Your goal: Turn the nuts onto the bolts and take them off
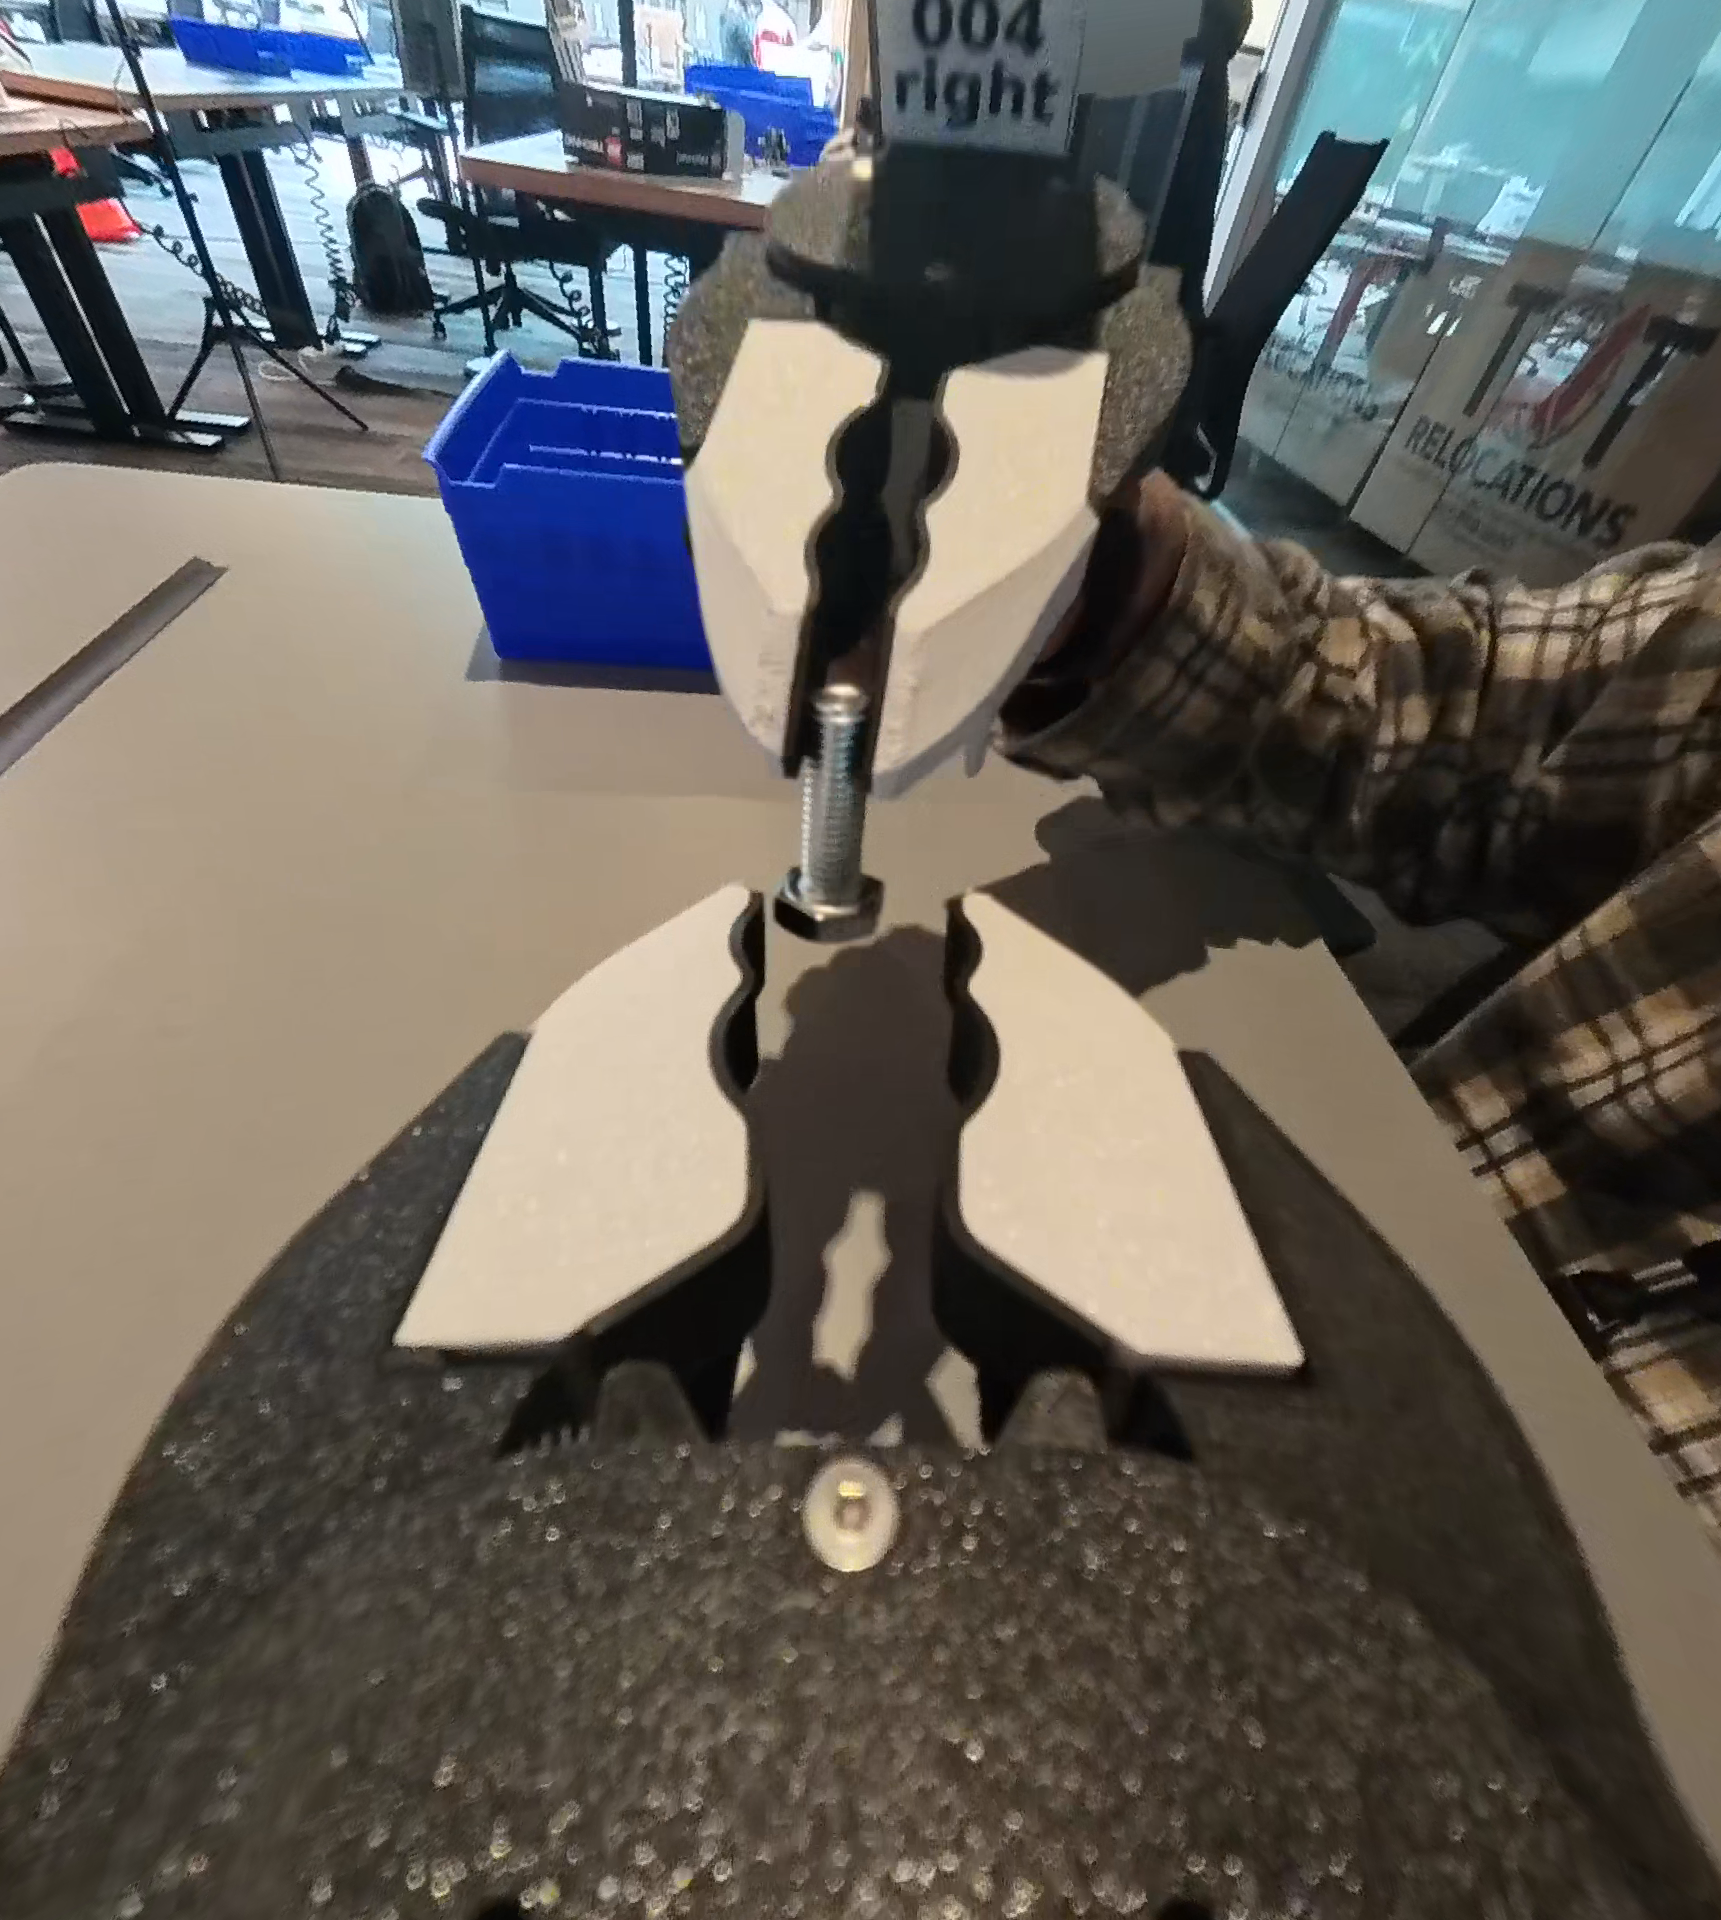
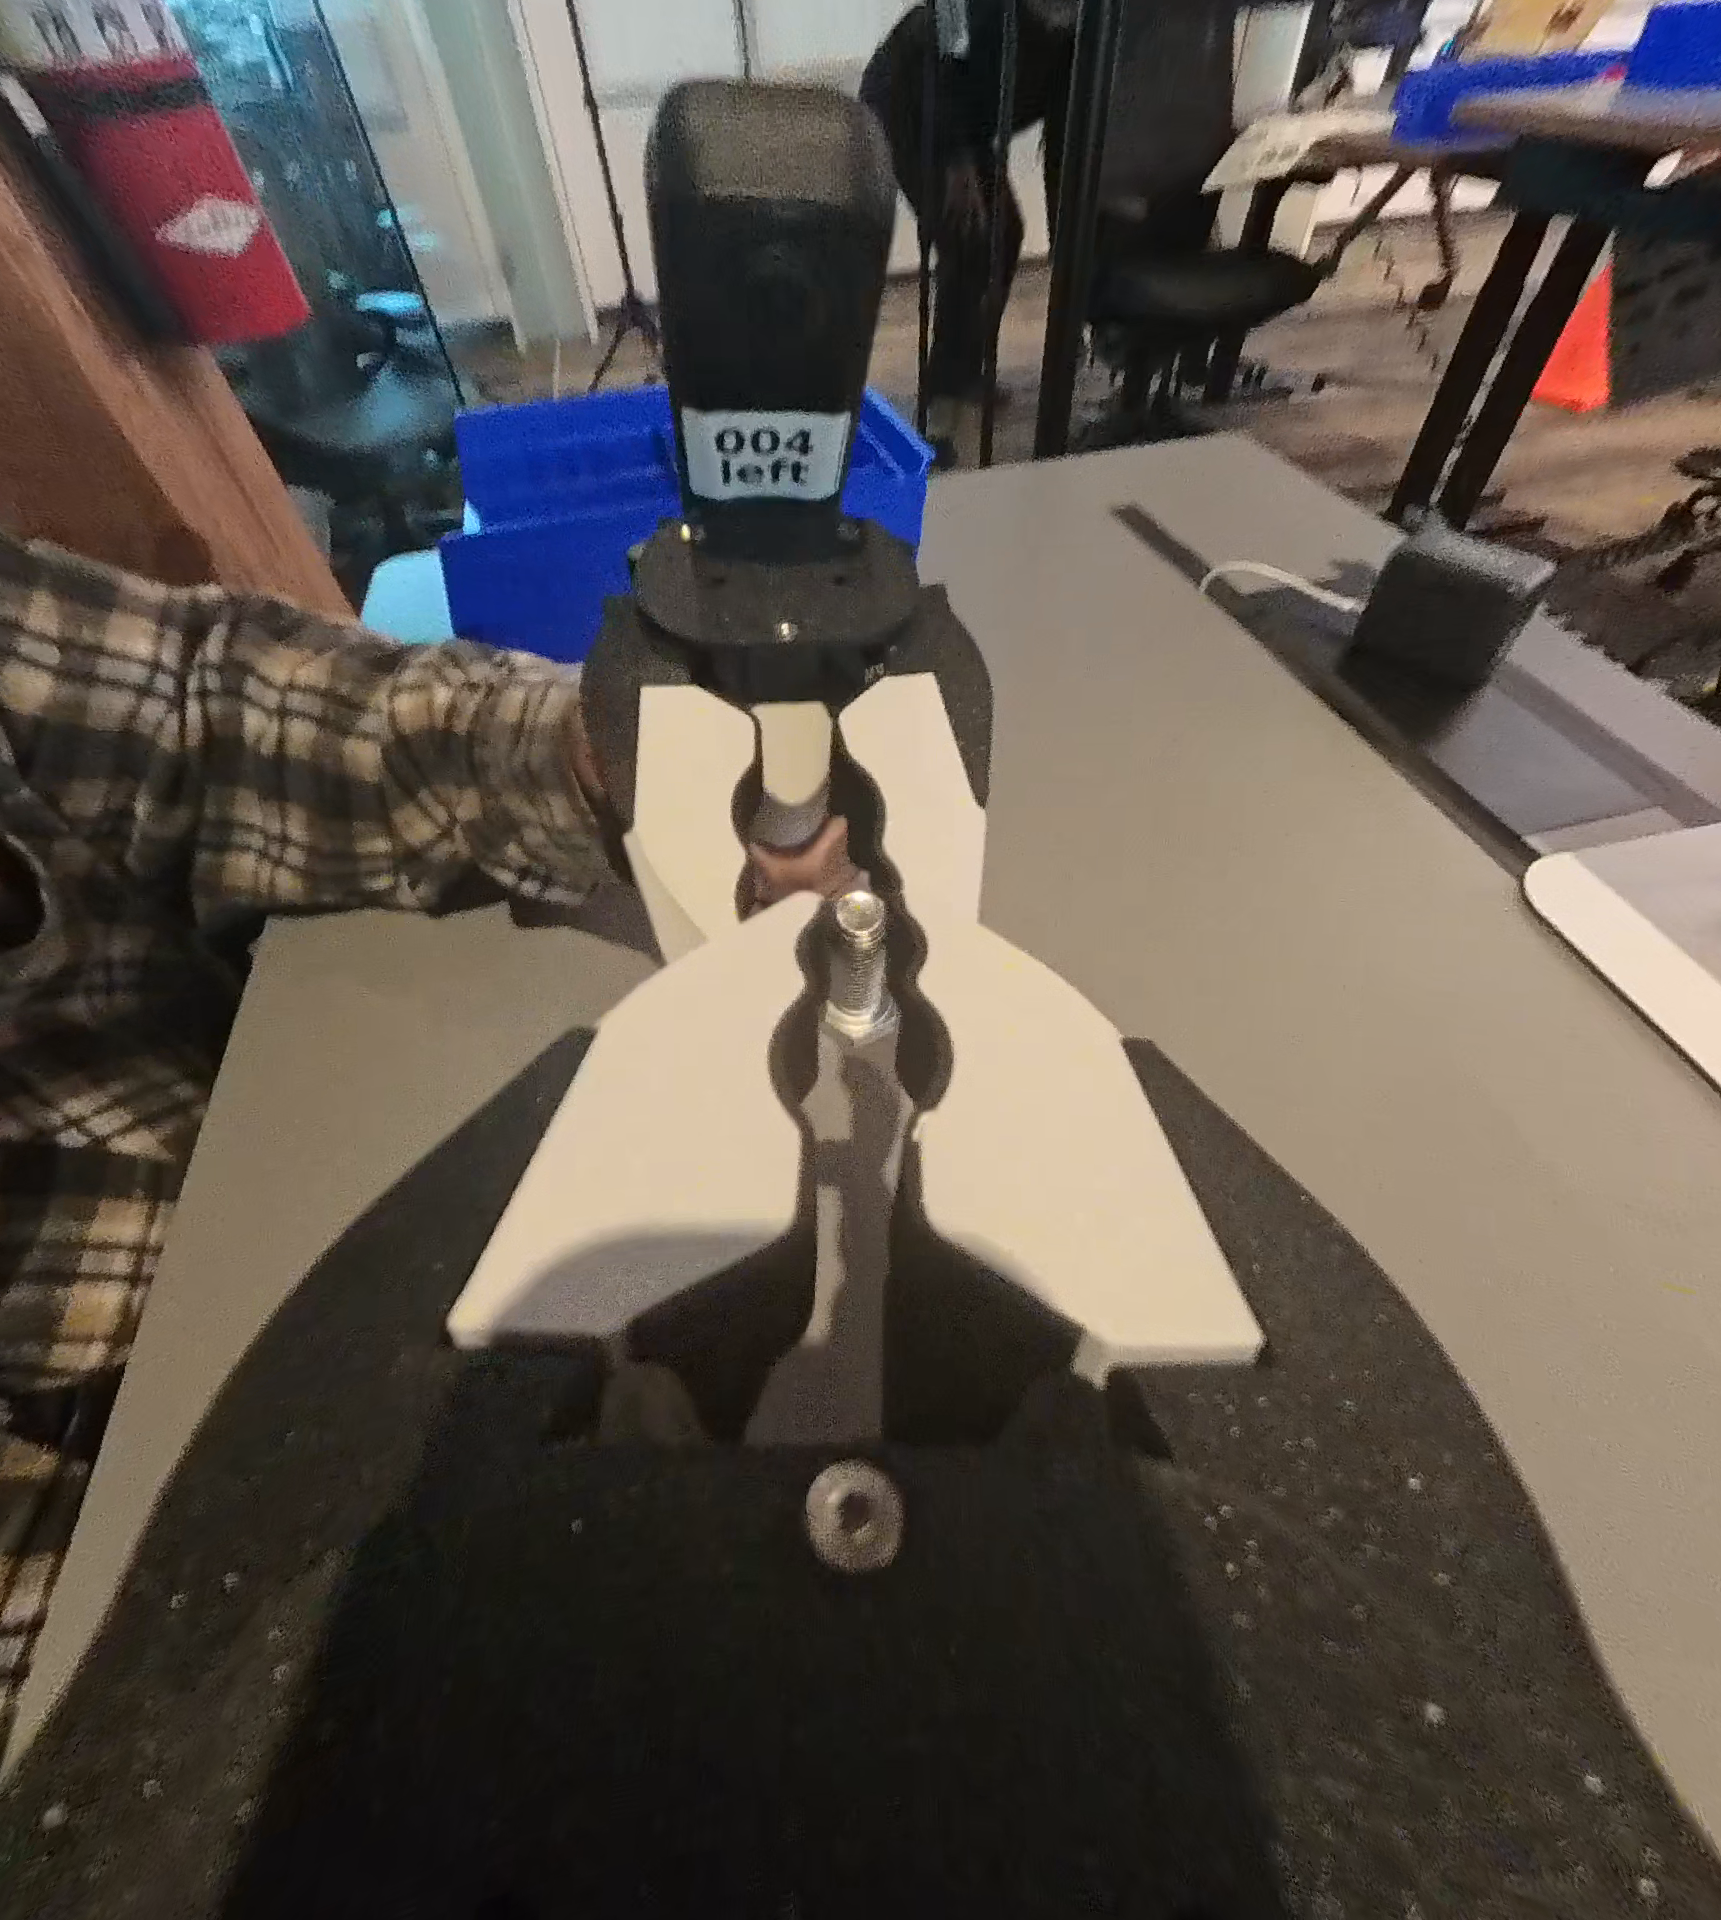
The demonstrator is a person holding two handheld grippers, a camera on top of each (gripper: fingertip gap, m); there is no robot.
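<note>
My right gripper [image 1: 835, 764] held the bolt [image 1: 832, 805] clamped between its fingers [image 2: 721, 1049], threaded end pointing out past the tips. A nut [image 1: 825, 902] sat on the thread, just ahead of my left gripper [image 1: 854, 920], whose fingers [image 1: 617, 1101] stood spread apart, not touching it. Beyond both, a blue bin [image 1: 565, 540] stood on the grey tabletop [image 1: 264, 852].

The shiny silver metal bolt [image 1: 832, 800] had a silver six-sided nut [image 1: 827, 906] on it. The gripper fingers [image 1: 596, 1122] were pale grey with black edges. The flat table [image 1: 264, 831] was grey. A bright blue plastic bin [image 1: 565, 520] sat in the upper middle. The sleeve [image 1: 1458, 727] had tan, black and cream checks.
</note>
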